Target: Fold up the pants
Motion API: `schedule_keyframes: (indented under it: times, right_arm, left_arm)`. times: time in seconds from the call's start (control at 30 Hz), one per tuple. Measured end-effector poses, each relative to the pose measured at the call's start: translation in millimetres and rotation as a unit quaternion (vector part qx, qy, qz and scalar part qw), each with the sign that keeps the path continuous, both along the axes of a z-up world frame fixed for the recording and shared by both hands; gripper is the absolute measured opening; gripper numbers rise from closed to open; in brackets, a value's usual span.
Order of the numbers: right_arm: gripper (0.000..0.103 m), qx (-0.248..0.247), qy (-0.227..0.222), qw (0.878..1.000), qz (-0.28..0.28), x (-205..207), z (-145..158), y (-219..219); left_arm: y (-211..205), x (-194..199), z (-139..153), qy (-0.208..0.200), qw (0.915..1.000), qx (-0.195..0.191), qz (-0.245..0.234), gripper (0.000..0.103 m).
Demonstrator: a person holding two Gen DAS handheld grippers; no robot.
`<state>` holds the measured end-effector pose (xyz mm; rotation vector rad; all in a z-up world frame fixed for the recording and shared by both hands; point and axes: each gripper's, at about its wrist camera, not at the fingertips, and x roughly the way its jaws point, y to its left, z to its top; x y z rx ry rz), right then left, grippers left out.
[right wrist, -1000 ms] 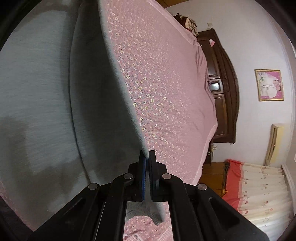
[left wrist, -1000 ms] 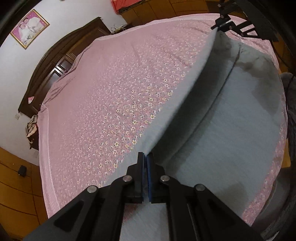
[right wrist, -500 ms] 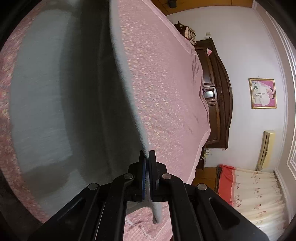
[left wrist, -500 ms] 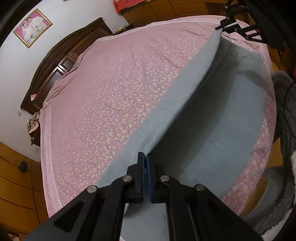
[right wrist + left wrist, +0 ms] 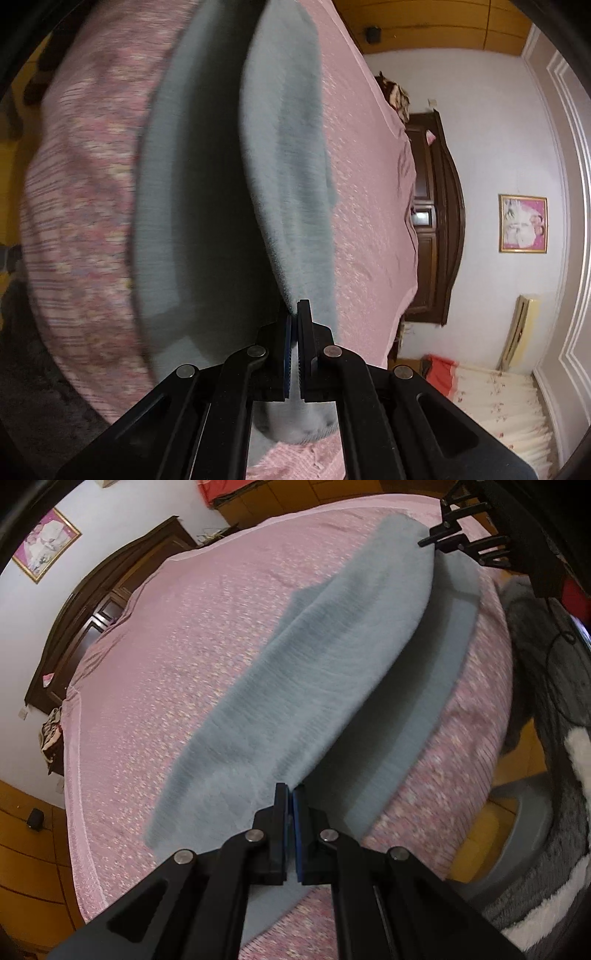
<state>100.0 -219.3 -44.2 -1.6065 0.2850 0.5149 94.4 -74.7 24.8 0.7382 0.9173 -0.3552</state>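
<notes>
A: Pants [image 5: 314,686] colour?
B: Plain grey-blue, no print; shaded side darker grey
A: Bedspread [image 5: 166,657]?
B: Pink w/ small pale floral print
A: Grippers?
B: Left gripper [image 5: 290,794] & right gripper [image 5: 297,310]: black, blue pads
A: Bkgd?
B: Headboard [image 5: 443,221] dark brown; wall white; picture [image 5: 522,223] pink, gold frame
</notes>
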Motion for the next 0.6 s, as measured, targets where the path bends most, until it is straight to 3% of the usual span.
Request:
schedule_keyframes:
  times: [0.33, 0.6]
  right_arm:
    - [0.003, -0.072, -0.015, 0.996, 0.043, -11.7, -38.9, -3.3]
    - [0.003, -0.073, -0.004, 0.996, 0.048, -8.4, -46.9, -0.5]
  left_arm:
    - [-3.9, -22.9, -22.6, 0.026, 0.9994, 0.011, -0.019, 0.003]
    - [-7.2, -29.9, -43.4, 0.022, 0.9981, 0.040, -0.040, 0.003]
